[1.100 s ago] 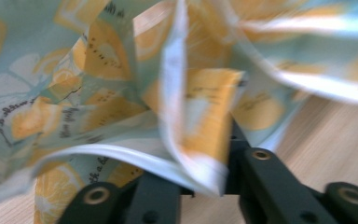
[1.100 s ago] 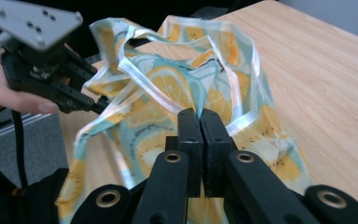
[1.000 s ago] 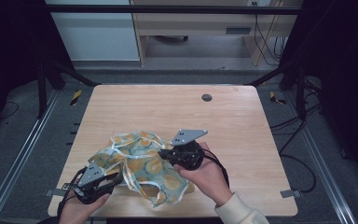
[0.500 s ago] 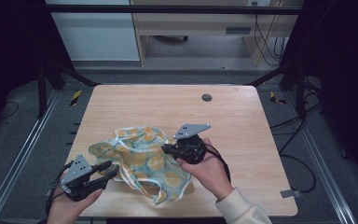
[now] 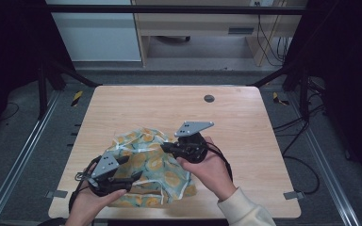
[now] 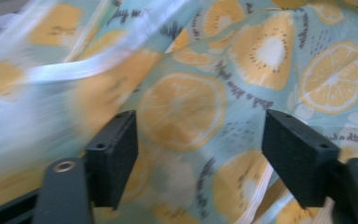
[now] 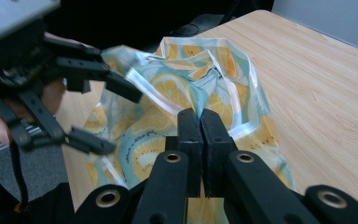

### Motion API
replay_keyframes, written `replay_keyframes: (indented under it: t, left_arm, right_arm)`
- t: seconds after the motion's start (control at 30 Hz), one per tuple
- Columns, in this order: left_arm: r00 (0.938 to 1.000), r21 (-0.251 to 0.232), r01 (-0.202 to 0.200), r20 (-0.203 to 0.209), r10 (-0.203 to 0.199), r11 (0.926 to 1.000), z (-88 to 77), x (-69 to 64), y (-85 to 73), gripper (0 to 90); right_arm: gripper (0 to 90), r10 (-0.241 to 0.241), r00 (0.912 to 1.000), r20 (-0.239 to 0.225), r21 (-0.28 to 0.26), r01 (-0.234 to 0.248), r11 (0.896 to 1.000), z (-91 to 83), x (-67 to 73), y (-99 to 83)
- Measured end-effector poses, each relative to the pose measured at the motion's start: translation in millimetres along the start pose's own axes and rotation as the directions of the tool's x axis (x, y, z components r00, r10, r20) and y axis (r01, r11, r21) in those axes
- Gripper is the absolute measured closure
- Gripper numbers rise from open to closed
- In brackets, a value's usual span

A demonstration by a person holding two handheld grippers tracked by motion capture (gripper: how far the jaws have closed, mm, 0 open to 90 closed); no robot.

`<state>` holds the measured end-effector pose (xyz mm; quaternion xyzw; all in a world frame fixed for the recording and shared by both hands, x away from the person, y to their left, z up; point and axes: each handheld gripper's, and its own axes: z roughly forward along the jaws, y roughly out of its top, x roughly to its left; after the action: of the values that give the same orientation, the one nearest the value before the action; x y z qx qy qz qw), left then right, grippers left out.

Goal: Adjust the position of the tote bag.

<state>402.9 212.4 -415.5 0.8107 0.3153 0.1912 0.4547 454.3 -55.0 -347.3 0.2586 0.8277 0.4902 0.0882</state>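
A crumpled lemon-print cloth (image 5: 146, 160) lies near the table's (image 5: 245, 117) front left. The right gripper (image 5: 167, 147) pinches it, jaws together. The left gripper (image 5: 134, 176) hangs over it, jaws wide apart; the cloth looks blurry up close.

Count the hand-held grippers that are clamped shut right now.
1. The right hand-held gripper has its jaws pressed together at the lemon-print cloth. The left hand-held gripper is open, jaws wide apart over the cloth.
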Motion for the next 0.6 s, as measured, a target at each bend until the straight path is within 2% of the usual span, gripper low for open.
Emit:
replay_keyframes:
  t: [0.07, 0.17, 0.3, 0.5, 0.57, 0.6]
  left_arm:
    - [1.0000, 0.000, -0.001, 0.000, 0.001, 1.0000, 6.8, -2.2, -0.1, 23.0]
    - [0.9999, 0.029, 0.010, 0.002, -0.010, 0.9995, 17.9, -2.8, -1.5, 18.6]
    - [0.9997, 0.037, 0.018, -0.015, -0.017, 0.9992, 22.0, -3.1, -5.9, 17.4]
    - [0.9991, 0.051, 0.040, -0.016, -0.039, 0.9979, 18.7, -2.2, -15.7, 23.7]
    - [0.9992, 0.052, 0.037, -0.018, -0.036, 0.9980, 15.1, -2.8, -20.7, 28.0]
    - [0.9986, 0.048, 0.047, -0.027, -0.046, 0.9977, 12.1, -1.7, -26.4, 30.5]
  right_arm:
    - [88.4, 0.002, 1.0000, -0.003, -0.002, -0.002, 1.000, 0.1, -0.2, 0.0]
    - [88.4, 0.010, 0.9999, -0.004, -0.001, -0.010, 1.000, 0.9, -1.5, 0.5]
    - [88.4, 0.022, 0.9997, -0.001, -0.002, -0.022, 1.000, 1.5, -5.8, 0.5]
    - [88.3, 0.027, 0.9996, 0.007, 0.004, -0.027, 1.000, 0.3, -9.3, -0.6]
    - [88.3, 0.028, 0.9996, 0.008, 0.003, -0.028, 1.000, 0.1, -9.3, -0.9]
    - [88.3, 0.027, 0.9996, 0.007, 0.003, -0.027, 1.000, 0.4, -9.4, -2.4]
